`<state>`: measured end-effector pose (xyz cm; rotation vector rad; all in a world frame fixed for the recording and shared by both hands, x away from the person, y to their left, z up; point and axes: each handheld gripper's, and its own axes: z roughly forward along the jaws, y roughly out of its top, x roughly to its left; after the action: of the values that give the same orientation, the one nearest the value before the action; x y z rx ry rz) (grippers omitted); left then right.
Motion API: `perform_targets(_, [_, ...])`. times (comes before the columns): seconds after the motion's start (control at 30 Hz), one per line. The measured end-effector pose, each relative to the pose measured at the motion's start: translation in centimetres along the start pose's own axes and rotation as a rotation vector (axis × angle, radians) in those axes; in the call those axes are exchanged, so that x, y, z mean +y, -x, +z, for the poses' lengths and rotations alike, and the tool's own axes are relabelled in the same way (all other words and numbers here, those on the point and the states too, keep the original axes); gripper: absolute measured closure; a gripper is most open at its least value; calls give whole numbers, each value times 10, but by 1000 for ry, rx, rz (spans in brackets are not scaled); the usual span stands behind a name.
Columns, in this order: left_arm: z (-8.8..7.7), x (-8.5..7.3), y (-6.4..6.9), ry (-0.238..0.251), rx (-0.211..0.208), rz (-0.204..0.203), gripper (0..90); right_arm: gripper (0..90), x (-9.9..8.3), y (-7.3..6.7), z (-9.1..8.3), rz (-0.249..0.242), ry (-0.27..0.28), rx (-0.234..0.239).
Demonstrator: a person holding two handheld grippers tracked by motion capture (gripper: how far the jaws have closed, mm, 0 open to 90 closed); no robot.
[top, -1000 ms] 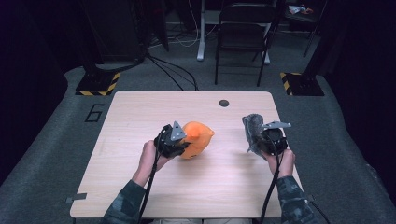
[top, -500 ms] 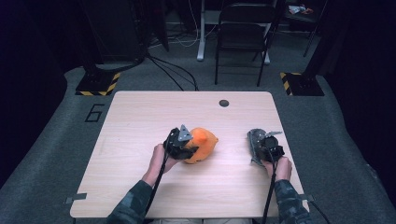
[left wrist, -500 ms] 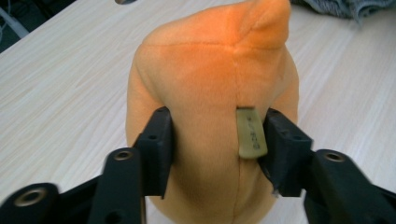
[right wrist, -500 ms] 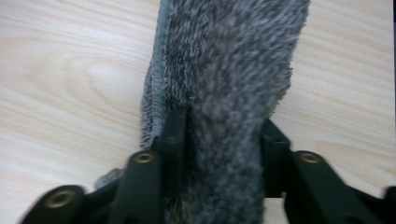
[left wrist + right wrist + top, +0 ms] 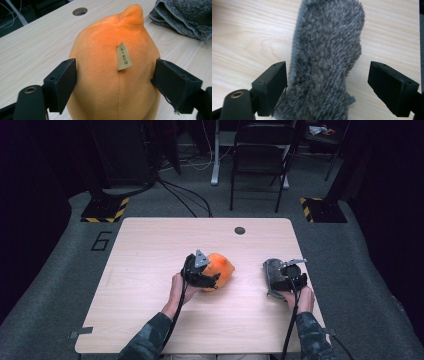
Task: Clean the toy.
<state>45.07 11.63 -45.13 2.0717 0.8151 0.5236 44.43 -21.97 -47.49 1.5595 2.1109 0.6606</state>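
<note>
An orange plush toy (image 5: 223, 268) with a small beige tag (image 5: 124, 59) rests on the wooden table (image 5: 150, 250), near the middle. My left gripper (image 5: 206, 274) is at its near-left side. Its jaws have just been opening and now stand open along the plush's (image 5: 105, 82) two flanks without squeezing it. A grey fuzzy cloth (image 5: 272, 269) lies on the table at the right. My right gripper (image 5: 279, 279) is over it. Its jaws have also just been opening, with the cloth (image 5: 327, 50) between them and a clear gap at the right pad (image 5: 392, 85).
A round cable hole (image 5: 240, 230) sits near the table's far edge. A folding chair (image 5: 260, 160) stands behind the table, with striped floor bases (image 5: 102, 210) and cables around it. The grey cloth (image 5: 182, 17) lies to the plush's right in the left gripper view.
Both hands came down toward the table, setting the plush and the cloth on it. The jaws of both grippers spread apart and let go of what they held.
</note>
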Motion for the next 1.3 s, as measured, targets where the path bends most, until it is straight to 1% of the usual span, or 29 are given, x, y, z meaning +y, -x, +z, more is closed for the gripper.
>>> perform_targets(0.1, [-1,1,-2,3,4,-6,157,145,0,-1,-4,-11,19,8])
perform_targets(0.13, [-2,1,-3,-9,0,-8,139,141,-1,-1,-9,-17,27,23])
perform_targets(0.17, [-2,1,-4,-5,13,-10,130,139,-2,-3,-11,-4,24,29])
perform_targets(0.23, [-3,0,-8,-1,4,-32,120,135,-2,-2,-12,-14,36,38])
perform_targets(0.3, [-7,-1,-13,7,6,-64,72,118,-4,-1,-19,-9,56,47])
perform_targets(0.33, [-7,-1,-13,7,6,-64,63,118,-4,-1,-19,-9,56,47])
perform_targets(0.37, [-13,-2,-15,27,2,-83,62,104,-5,0,-25,-2,68,48])
perform_targets(0.43, [-16,-3,-17,36,-2,-90,60,99,-6,0,-28,1,78,46])
perform_targets(0.47, [-20,-4,-18,39,0,-96,52,96,-7,1,-31,0,87,56])
perform_targets(0.5, [-28,-7,-20,61,11,-107,32,86,-11,1,-36,7,94,50])
perform_targets(0.53, [-28,-7,-20,61,11,-107,21,86,-11,1,-36,7,94,50])
perform_targets(0.67, [-51,-17,-21,104,58,-103,5,67,-21,6,-45,25,127,58])
perform_targets(0.7, [-65,-24,-23,119,85,-93,4,63,-24,7,-47,31,131,58])
perform_targets(0.73, [-65,-24,-23,119,85,-93,2,60,-27,7,-49,34,139,59])
perform_targets(0.77, [-76,-34,-25,146,114,-106,1,50,-30,8,-50,24,139,55])
perform_targets(0.8, [-76,-34,-25,146,114,-106,1,46,-33,8,-51,27,140,51])
perform_targets(0.83, [-81,-39,-27,149,123,-108,1,46,-33,8,-51,27,140,51])
perform_targets(0.87, [-89,-49,-30,148,142,-113,1,45,-36,8,-53,35,149,53])
perform_targets(0.93, [-95,-58,-33,139,153,-116,0,32,-43,8,-56,28,149,43])
perform_targets(0.97, [-98,-65,-36,127,157,-120,0,32,-45,9,-57,27,155,41])
perform_targets(1.0, [-101,-80,-40,98,177,-124,0,23,-52,9,-58,34,157,42])
perform_targets(1.03, [-101,-80,-40,98,177,-124,0,23,-52,9,-58,34,157,42])
perform_targets(1.07, [-103,-94,-47,67,184,-140,0,20,-60,10,-56,31,150,39])
perform_targets(1.1, [-103,-94,-47,67,184,-140,0,20,-60,10,-56,31,150,39])
perform_targets(1.13, [-104,-109,-52,49,186,-191,0,14,-67,11,-54,21,136,31])
perform_targets(1.17, [-104,-109,-52,49,186,-191,0,14,-67,11,-54,21,136,31])
perform_targets(1.2, [-104,-116,-56,22,190,-192,0,13,-70,12,-52,18,133,24])
perform_targets(1.23, [-104,-122,-59,-1,200,-194,0,12,-73,12,-50,28,129,26])
perform_targets(1.3, [-104,-135,-65,-28,212,-218,0,2,-79,13,-46,26,109,12])
